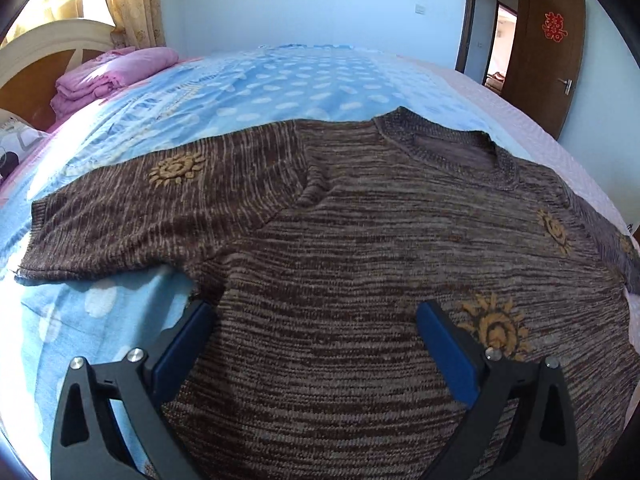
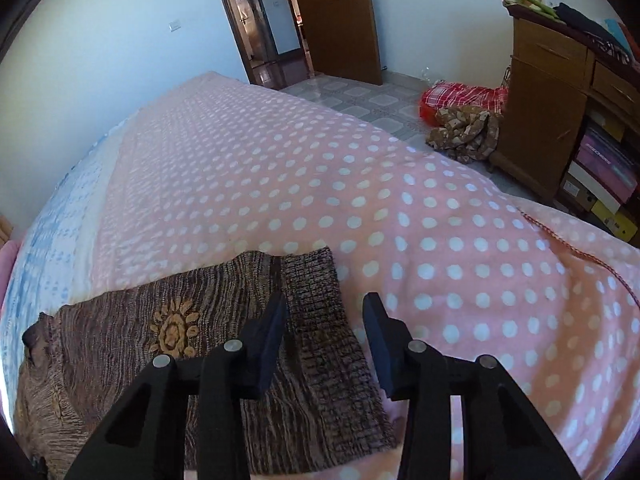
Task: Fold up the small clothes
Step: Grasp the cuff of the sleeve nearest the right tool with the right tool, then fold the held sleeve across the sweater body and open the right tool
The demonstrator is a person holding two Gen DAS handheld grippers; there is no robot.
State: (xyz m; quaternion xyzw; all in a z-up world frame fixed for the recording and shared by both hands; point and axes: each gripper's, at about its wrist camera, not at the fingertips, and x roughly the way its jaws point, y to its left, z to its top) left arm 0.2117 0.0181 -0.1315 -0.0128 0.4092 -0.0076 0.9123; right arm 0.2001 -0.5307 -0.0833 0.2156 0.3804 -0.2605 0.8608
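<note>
Sweater (image 1: 360, 220) lies flat on the bed (image 1: 280, 80), spread so we can fold it. Our left tongs (image 1: 316, 320) stand wide apart over its body, holding nothing. Our right tongs (image 2: 325, 316), jaws partly apart, straddle the ribbed cuff (image 2: 320, 320) without pinching it yet, probably to lift that sleeve inward.

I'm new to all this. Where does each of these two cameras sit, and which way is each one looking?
Left wrist view: sits on the left tool, looking forward and down over its open blue fingers at a brown sweater spread on the bed.
Right wrist view: sits on the right tool, looking down at the sweater's ribbed cuff, which lies between its parted fingers, with pink dotted bedding beyond.
Shared: the same sweater, bed and open wooden door. No hand or sleeve shows.
</note>
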